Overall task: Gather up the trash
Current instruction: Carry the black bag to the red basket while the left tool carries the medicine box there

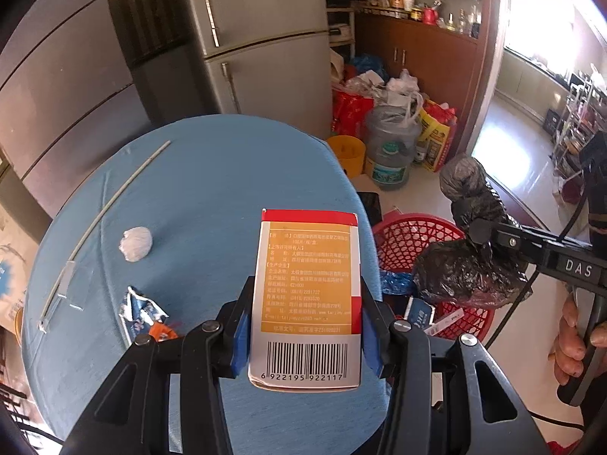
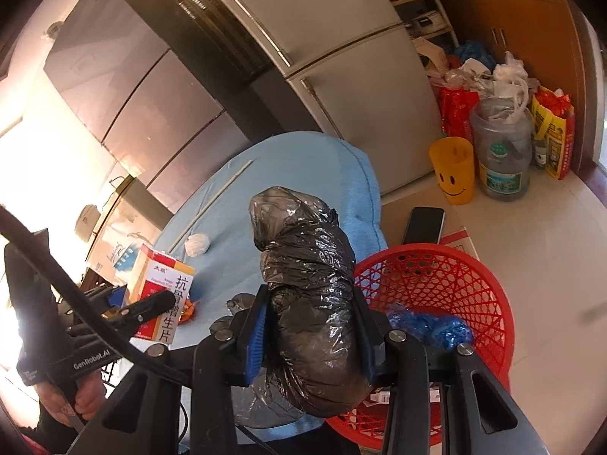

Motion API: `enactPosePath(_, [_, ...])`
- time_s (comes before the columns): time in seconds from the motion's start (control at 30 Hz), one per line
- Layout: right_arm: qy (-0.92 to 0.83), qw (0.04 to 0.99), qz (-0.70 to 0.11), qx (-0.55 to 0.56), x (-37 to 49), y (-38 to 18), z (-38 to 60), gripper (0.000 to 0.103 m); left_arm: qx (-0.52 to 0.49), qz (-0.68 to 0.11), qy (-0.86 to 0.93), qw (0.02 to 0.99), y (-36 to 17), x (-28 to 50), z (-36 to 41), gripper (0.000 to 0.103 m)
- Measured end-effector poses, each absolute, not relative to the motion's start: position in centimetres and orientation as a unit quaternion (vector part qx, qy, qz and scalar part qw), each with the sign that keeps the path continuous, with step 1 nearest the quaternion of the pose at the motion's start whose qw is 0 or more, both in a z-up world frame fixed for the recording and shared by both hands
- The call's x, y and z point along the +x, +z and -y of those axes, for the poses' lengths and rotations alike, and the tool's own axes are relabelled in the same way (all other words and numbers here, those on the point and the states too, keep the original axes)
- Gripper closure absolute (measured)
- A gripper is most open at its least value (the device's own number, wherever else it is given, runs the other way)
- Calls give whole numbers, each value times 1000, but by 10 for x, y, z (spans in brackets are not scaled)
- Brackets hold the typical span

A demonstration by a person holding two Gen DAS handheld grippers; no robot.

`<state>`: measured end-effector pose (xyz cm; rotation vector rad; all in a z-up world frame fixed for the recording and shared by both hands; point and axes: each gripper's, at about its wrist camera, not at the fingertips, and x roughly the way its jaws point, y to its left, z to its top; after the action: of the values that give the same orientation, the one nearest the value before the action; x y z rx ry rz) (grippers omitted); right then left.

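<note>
My left gripper [image 1: 307,326] is shut on an orange and red medicine box [image 1: 307,295], held above the round blue table [image 1: 212,189]. The box also shows in the right wrist view [image 2: 159,288]. My right gripper [image 2: 309,333] is shut on a rolled black plastic bag [image 2: 307,288], held at the rim of the red mesh basket [image 2: 447,276]. The bag [image 1: 466,265] hangs over the basket [image 1: 413,235] in the left wrist view. On the table lie a white crumpled paper ball [image 1: 136,243], a torn blue wrapper [image 1: 140,313] and a thin white stick [image 1: 110,212].
The basket holds a blue wrapper [image 2: 428,326] and small packets. A phone [image 2: 423,225] lies on a box by the basket. A yellow smiley bin [image 2: 453,170], a water jug [image 2: 500,151], bags and a grey fridge [image 2: 341,76] stand behind.
</note>
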<state>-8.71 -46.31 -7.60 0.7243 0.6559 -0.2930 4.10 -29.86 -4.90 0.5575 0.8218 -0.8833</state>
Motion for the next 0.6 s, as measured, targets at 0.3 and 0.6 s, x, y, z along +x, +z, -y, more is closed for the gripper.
enactPosePath(0.3, [-180, 863, -310, 356, -101, -86, 482, 59, 257, -407, -468, 741, -65, 25, 329, 54])
enactPosePath(0.6, [-225, 822, -338, 400, -115, -122, 507, 49, 253, -426, -511, 702, -82, 7, 358, 43])
